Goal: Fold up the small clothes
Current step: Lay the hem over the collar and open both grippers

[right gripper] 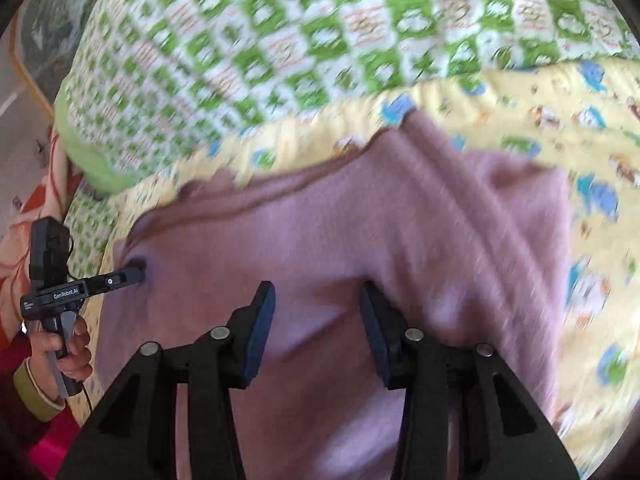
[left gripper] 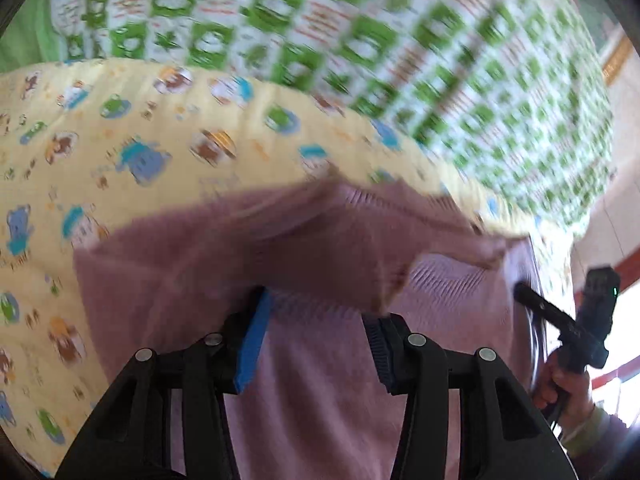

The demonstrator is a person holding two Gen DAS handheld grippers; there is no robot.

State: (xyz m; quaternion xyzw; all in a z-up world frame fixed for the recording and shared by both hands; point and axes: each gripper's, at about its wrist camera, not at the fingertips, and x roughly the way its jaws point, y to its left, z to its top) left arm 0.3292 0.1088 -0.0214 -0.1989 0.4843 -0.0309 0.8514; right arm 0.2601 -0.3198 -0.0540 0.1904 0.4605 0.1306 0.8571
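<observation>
Your left gripper (left gripper: 316, 320) sits low over the pink garment (left gripper: 320, 400), jaws spread apart, with the knit filling the gap between the blue-padded fingers (left gripper: 254, 344). No fold is pinched between them; a lifted, blurred flap of the garment hangs just beyond the tips. In the right wrist view this same gripper (right gripper: 138, 274) appears at the far left, held in your left hand (right gripper: 70, 354), its tips pressed into the garment's edge where the cloth puckers; from there you cannot tell how wide its jaws stand.

The garment (right gripper: 320, 232) lies spread on the yellow cartoon-print quilt (right gripper: 592, 152), with the green-checked quilt (right gripper: 280, 40) behind it.

Your right gripper (right gripper: 316, 304) hovers over the middle of the garment, jaws wide apart, nothing between them. The left wrist view shows it (left gripper: 520, 292) at the right edge, in your right hand (left gripper: 560, 384), tips at the garment's side.
</observation>
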